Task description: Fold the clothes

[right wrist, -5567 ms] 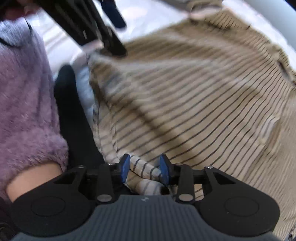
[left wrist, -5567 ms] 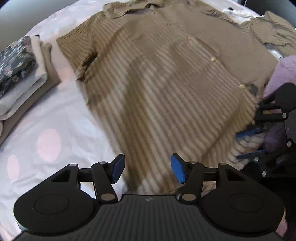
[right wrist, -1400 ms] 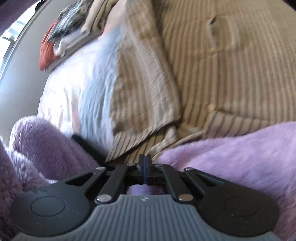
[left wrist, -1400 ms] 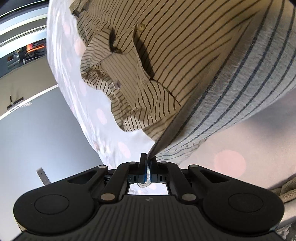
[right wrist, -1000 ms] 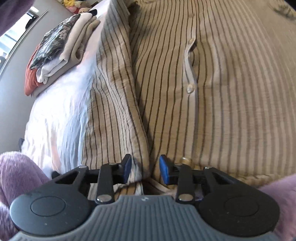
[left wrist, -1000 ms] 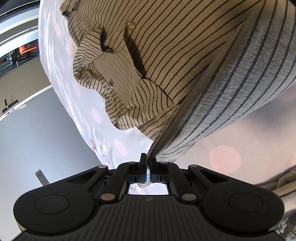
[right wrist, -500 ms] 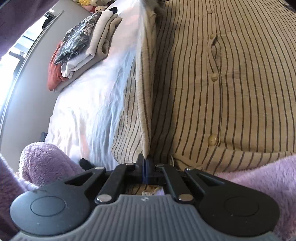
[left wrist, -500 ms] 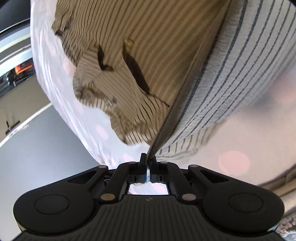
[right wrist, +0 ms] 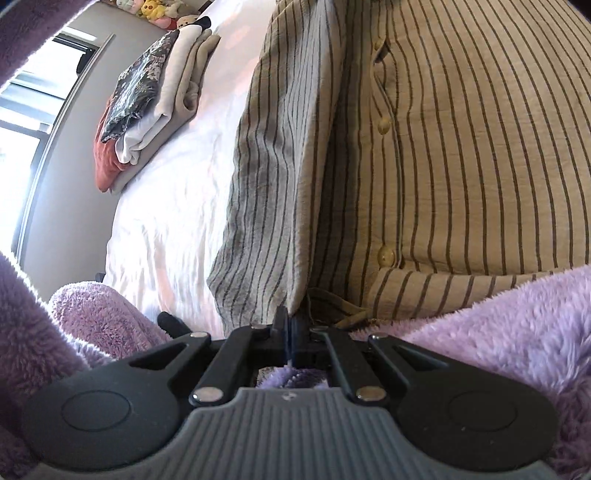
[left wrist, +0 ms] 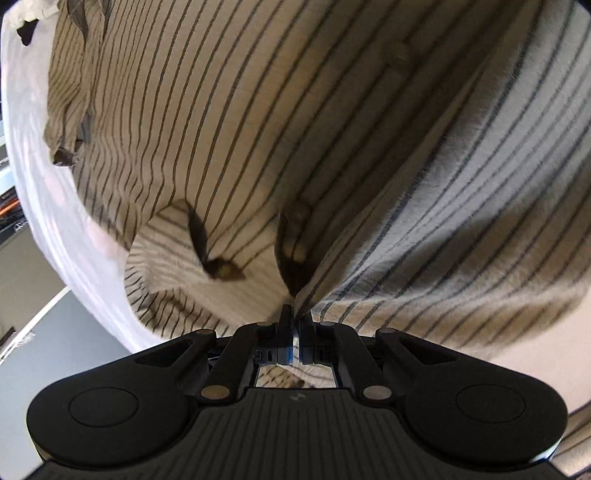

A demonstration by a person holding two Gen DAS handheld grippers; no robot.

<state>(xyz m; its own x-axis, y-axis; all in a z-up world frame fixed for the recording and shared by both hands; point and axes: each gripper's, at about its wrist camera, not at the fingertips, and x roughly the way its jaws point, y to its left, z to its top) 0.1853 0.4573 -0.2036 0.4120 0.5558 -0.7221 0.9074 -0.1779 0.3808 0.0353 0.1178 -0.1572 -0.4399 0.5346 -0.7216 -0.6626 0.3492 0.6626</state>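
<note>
A tan button-up shirt with thin dark stripes (right wrist: 461, 140) lies front up on a white bed sheet (right wrist: 173, 206). My right gripper (right wrist: 293, 321) is shut on the shirt's bottom left hem and holds that side panel (right wrist: 277, 155) lifted and turned over toward the button placket. My left gripper (left wrist: 295, 317) is shut on the same shirt's edge (left wrist: 424, 221) near the collar end, with the fabric pulled up close to the camera. The shirt's collar (left wrist: 74, 74) and buttons (left wrist: 225, 271) show in the left wrist view.
A stack of folded clothes (right wrist: 155, 107) sits on the sheet at the far left. Purple fleece sleeves (right wrist: 498, 332) crowd the lower right wrist view. Plush toys (right wrist: 159, 11) stand at the back by the grey wall. A window (right wrist: 22, 122) is at the left.
The right gripper closed on the shirt's hem and lifted the side panel. The left gripper, still shut, carried its edge further over the shirt, so fabric now fills its view.
</note>
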